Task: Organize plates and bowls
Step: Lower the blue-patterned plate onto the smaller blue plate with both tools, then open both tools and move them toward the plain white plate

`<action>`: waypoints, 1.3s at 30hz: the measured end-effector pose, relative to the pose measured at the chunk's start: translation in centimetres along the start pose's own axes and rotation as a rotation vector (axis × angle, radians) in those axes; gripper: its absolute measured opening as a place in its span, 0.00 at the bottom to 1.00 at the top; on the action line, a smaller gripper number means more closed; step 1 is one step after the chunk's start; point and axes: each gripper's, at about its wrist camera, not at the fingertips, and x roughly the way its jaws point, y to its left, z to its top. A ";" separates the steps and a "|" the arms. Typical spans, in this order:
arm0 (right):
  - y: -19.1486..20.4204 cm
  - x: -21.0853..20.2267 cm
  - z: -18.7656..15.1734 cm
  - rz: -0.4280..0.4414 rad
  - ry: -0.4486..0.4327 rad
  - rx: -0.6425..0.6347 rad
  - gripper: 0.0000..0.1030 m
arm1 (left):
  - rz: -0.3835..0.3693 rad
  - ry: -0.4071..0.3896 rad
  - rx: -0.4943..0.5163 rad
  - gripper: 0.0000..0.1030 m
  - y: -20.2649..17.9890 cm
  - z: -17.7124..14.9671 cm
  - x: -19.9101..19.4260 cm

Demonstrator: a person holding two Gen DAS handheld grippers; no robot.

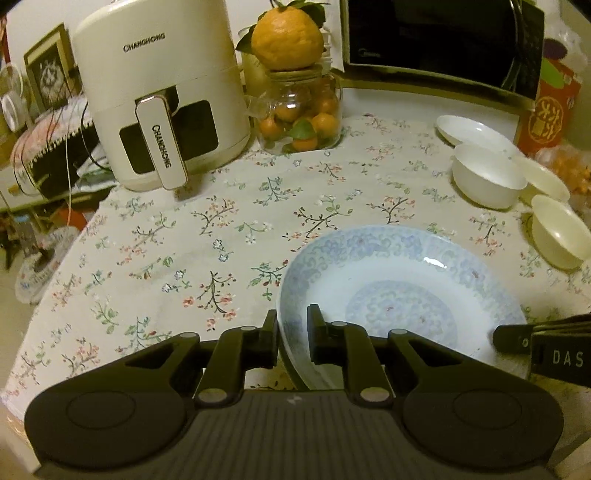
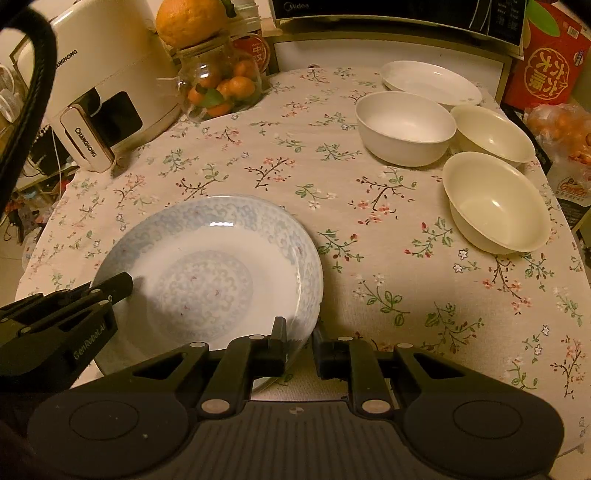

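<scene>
Floral cloth (image 2: 258,162) | CHANGHONG fryer (image 1: 159,92), Midea oven (image 2: 399,14) | L claw (image 1: 292,332) & R claw (image 2: 300,341) both gripping blue plate (image 2: 207,273) rim

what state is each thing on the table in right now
patterned plate: empty, gripped at its rim on both sides
left gripper: jaws shut on plate rim
right gripper: jaws shut on plate rim
white plate: empty, flat
three bowls: upright, empty, unstacked
glass jar: lidded, holding oranges
</scene>
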 end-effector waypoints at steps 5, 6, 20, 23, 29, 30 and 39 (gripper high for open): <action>0.7 0.2 -0.2 -0.031 -0.007 -0.020 0.15 | 0.038 0.001 0.050 0.12 -0.4 -0.3 0.3; 0.7 0.3 -0.2 -0.038 -0.008 -0.022 0.15 | 0.045 0.011 0.056 0.12 -0.5 -0.4 0.5; 1.2 0.8 -0.7 -0.044 -0.020 -0.066 0.21 | 0.031 0.026 0.025 0.13 0.0 -0.2 0.7; 0.4 0.7 -0.5 -0.017 -0.012 -0.030 0.21 | 0.016 0.044 -0.022 0.19 0.4 0.3 0.6; -1.2 -0.2 0.5 0.024 -0.018 0.010 0.35 | -0.030 0.067 -0.119 0.27 1.0 2.0 0.5; -1.7 -0.5 0.8 0.035 -0.020 0.022 0.37 | -0.044 0.070 -0.144 0.30 1.1 2.5 0.4; -8.9 -4.5 6.5 0.041 -0.107 0.135 0.63 | -0.187 0.067 -0.236 0.63 -1.5 8.7 1.7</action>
